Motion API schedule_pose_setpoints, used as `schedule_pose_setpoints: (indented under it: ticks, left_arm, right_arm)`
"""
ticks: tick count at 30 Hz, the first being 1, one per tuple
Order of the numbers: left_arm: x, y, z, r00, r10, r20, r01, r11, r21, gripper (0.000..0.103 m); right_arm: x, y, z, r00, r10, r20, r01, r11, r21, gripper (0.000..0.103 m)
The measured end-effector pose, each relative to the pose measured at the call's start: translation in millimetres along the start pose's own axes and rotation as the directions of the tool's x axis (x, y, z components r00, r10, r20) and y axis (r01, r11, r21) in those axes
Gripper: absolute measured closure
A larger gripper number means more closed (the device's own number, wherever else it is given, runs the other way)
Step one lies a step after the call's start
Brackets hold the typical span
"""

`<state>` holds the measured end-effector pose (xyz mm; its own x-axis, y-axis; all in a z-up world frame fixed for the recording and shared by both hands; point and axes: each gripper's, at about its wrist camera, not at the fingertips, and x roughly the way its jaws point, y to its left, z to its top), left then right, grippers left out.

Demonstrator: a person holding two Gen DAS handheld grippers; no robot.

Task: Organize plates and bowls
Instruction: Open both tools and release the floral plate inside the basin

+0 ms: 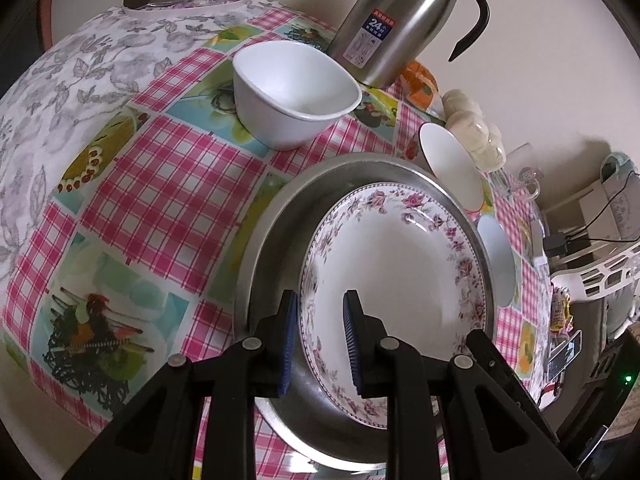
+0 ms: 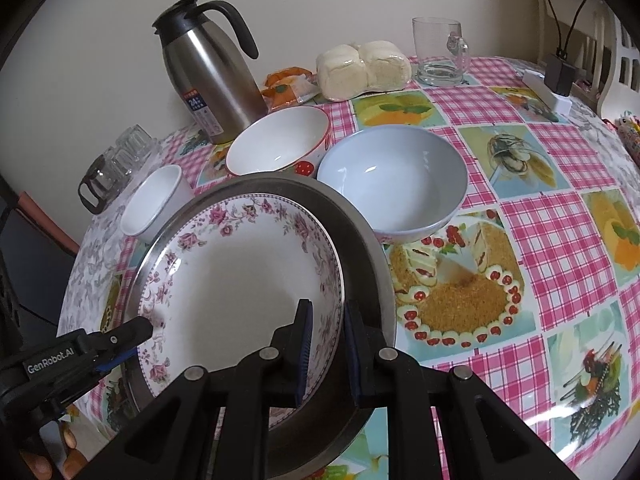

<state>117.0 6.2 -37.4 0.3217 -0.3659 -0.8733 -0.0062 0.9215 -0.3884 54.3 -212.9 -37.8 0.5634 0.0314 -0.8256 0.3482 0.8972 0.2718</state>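
On the pink-checked tablecloth (image 2: 560, 216), the white floral-rimmed ceramic plate (image 2: 240, 280) sits inside the round stainless-steel tray (image 2: 372, 248), gripped on two sides. The right gripper (image 2: 325, 354) is nearly closed, its jaws pinching the plate's near rim, one pad inside and one outside. The left gripper (image 1: 320, 344) clamps the opposite rim the same way, and shows in the right wrist view as a black arm reaching in from the left. Whether the plate rests fully on the tray or is slightly lifted cannot be told.

Judging by the layout, sorting is at an early stage: only this plate is nested in the tray. Three bowls stand loose, unstacked, around it: the small plain white bowl (image 1: 294, 94) on the far left, the white bowl with red strawberry print (image 2: 278, 142) behind the tray, and the large pale grey-blue bowl (image 2: 394, 182) just beside that one. They probably remain to be gathered.
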Motion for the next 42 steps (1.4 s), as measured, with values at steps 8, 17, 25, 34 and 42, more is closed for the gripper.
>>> schedule_pose_setpoints:
  ticks: [8, 17, 25, 34, 42]
  left_arm:
    - [5.7, 4.1, -6.1, 0.998, -0.016, -0.052, 0.015, 0.999, -0.03, 0.081]
    - [7.2, 4.8, -7.9, 0.998, -0.009, -0.068, 0.007, 0.999, -0.041, 0.081]
    - [7.4, 3.5, -7.7, 0.998, 0.011, -0.068, -0.013, 0.999, -0.031, 0.08]
    - [6.8, -1.1, -5.4, 0.998, 0.039, -0.056, -0.039, 0.999, -0.004, 0.076]
    - [-10.9, -12.6, -4.4, 0.998, 0.057, 0.014, -0.058, 0.997, 0.059, 0.066]
  right_arm:
    - [-0.4, 2.2, -1.3, 1.0, -0.008, -0.012, 0.008, 1.0, -0.007, 0.086]
    - [-1.9, 3.1, -2.6, 1.0, -0.013, -0.027, 0.012, 1.0, -0.018, 0.086]
    - [-2.8, 3.0, -3.6, 0.999, -0.006, -0.041, 0.005, 1.0, -0.023, 0.083]
    - [-3.9, 7.4, -4.6, 0.998, -0.03, -0.047, 0.027, 0.998, -0.051, 0.083]
    - [-23.1, 14.2, -1.0, 0.999, -0.038, 0.016, 0.039, 0.996, -0.083, 0.083]
